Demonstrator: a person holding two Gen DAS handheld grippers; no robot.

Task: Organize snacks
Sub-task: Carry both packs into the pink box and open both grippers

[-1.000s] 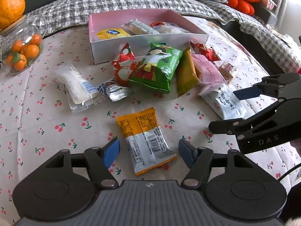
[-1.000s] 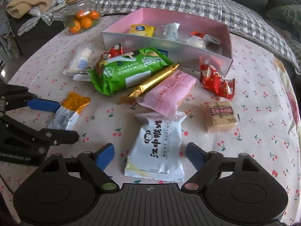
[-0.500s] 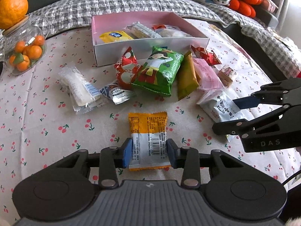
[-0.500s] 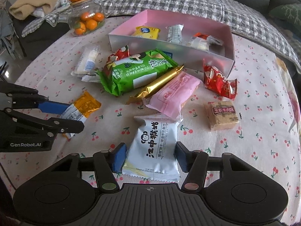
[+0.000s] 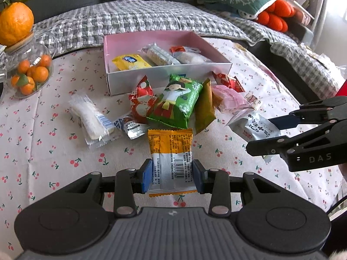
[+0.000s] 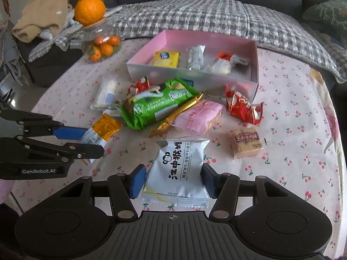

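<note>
Jaws: 2 clamped | held packets [image 5: 170,162] [image 6: 177,169]: 2 | boxed [image 5: 167,73]: 3

An orange-and-silver packet [image 5: 171,162] is pinched at its silver end, barcode side up, near the table's front edge. A white packet [image 6: 179,171] with black characters is likewise gripped at its sides, by the front edge. The pink box [image 5: 164,80] sits toward the table's back edge, open, holding a yellow packet [image 5: 130,61], a clear striped packet [image 5: 159,54] and a red-topped clear one [image 5: 188,55]. Just in front of the box lie a green bag [image 5: 176,104], a red bag [image 5: 141,101], a gold bar [image 5: 205,108], a pink packet [image 5: 229,96] and a brown square packet [image 6: 246,143].
</note>
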